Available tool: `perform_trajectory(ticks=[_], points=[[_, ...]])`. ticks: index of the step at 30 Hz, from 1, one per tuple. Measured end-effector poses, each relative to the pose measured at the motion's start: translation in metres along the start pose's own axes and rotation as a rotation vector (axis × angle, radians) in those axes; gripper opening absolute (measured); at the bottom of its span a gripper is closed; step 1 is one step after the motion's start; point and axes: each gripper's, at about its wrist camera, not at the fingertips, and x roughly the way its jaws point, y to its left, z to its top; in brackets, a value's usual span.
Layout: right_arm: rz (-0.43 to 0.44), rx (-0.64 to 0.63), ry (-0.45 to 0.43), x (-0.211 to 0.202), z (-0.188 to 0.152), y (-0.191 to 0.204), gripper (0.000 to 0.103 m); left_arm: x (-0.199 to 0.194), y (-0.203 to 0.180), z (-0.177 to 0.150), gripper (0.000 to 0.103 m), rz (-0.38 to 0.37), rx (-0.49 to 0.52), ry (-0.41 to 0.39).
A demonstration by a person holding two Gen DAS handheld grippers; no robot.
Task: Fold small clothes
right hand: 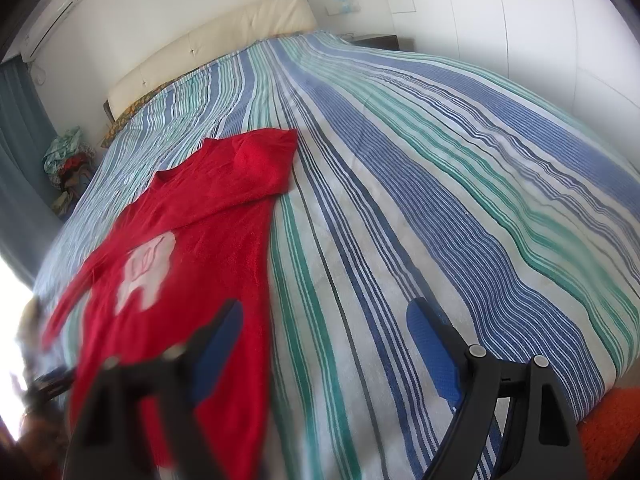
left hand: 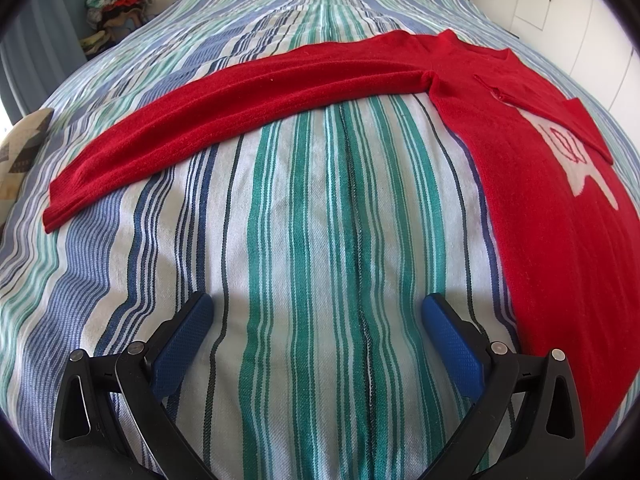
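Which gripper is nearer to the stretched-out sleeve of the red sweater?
Left. The left gripper faces the stretched-out sleeve across bare bedspread; the right gripper is at the red sweater's opposite edge.

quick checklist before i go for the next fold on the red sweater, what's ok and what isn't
1. Left tool open and empty: ok, the jaws stand wide over the striped bedspread.
2. Right tool open and empty: ok, nothing between its fingers.
3. Red sweater lying flat on the bed: ok, front up with the white motif showing.
4. One sleeve already folded in: ok, in the right wrist view a sleeve lies across the chest.
5. Long sleeve folded in: not ok, it lies stretched straight out across the bedspread.
6. Hem lying smooth: cannot tell, it is out of frame or blurred.
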Motion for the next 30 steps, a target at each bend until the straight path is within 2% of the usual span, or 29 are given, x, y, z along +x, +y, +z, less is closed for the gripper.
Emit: perform_trajectory(ticks=[30], points=[[0.000, -0.013, -0.004, -0.0004, 0.0028, -0.0003, 0.083, -0.0050, 0.0038, 0.0045, 0.103, -0.014, -0.022, 0.003]])
